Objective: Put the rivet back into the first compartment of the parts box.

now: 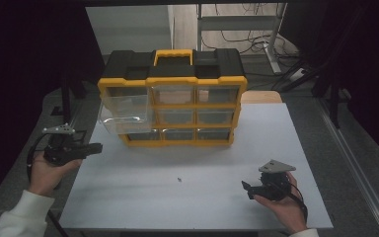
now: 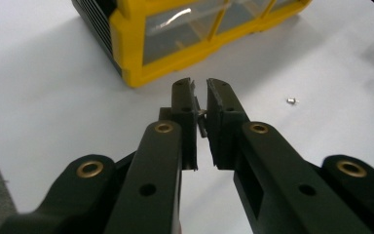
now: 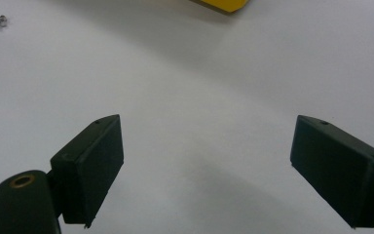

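White counter (image 1: 197, 197), bounded by dark surroundings, with a desk frame and cables seen beyond its far edge.

Item 1: yellow-and-black organiser (image 1: 172, 96), set upright toward the far side of the counter. Its upper left clear drawer (image 1: 126, 113) is pulled out toward the person; the other drawers are shut.

Item 2: left gripper (image 2: 199, 105), held at the counter's left edge, level with the organiser's base. Its jaws are nearly closed, and a small dark screw (image 2: 202, 122) is pinched between the pads.

Item 3: right gripper (image 3: 207, 161), held over bare counter at the near right. Its jaws are spread wide and nothing is held.

Item 4: loose screw (image 1: 178, 179), lying alone on the counter between the two grippers, well apart from both.

Step judged in hand: the pinched screw is being carried to the open drawer. The next move calls for lifting the jaws above the drawer's front wall before release; that wall is the one obstacle. The loose screw is left for collection.
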`<state>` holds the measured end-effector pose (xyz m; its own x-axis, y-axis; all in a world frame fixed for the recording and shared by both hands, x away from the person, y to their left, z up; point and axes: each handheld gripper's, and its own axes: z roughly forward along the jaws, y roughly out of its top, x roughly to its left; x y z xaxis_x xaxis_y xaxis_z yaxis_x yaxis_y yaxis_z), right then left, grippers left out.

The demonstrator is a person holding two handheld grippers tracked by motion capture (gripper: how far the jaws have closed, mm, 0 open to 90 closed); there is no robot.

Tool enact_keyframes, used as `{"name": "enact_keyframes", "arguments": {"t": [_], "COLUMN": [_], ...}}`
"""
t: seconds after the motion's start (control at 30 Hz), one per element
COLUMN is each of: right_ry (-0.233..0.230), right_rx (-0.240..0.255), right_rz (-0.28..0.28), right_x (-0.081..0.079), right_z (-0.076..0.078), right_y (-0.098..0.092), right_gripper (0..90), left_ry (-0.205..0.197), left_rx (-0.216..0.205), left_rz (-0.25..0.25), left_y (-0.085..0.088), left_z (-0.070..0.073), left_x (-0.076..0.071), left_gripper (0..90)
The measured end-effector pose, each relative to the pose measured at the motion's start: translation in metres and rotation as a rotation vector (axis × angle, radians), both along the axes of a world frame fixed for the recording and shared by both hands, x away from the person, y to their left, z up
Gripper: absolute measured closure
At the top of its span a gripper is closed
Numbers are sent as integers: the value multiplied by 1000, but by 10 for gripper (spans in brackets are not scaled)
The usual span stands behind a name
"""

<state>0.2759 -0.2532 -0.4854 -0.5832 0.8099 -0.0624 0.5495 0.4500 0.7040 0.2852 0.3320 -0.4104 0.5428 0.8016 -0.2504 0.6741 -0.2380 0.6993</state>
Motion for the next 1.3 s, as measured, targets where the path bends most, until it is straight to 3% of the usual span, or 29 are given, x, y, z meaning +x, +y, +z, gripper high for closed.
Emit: {"name": "enact_keyframes", "arguments": {"t": [0.2,0.37,0.77,1.3], "right_ry": [3,4,6,9], "right_rx": [-3,-3,-5,-8], "right_rz": [0,-1,-1,0], "right_x": [0,0,1,1], "right_z": [-1,-1,-1,-2], "right_y": [0,0,0,-1], "right_gripper": [124,124,124,124], "left_ry": [-27,-76,-145,-187], "left_rx": [1,-21,-13,5], "left_rz": [0,3,-17,-34], "left_y": [1,2,-8,-24], "left_z": [19,43,101,135], "left_x": [5,7,22,32], "left_gripper": [836,837,837,836]}}
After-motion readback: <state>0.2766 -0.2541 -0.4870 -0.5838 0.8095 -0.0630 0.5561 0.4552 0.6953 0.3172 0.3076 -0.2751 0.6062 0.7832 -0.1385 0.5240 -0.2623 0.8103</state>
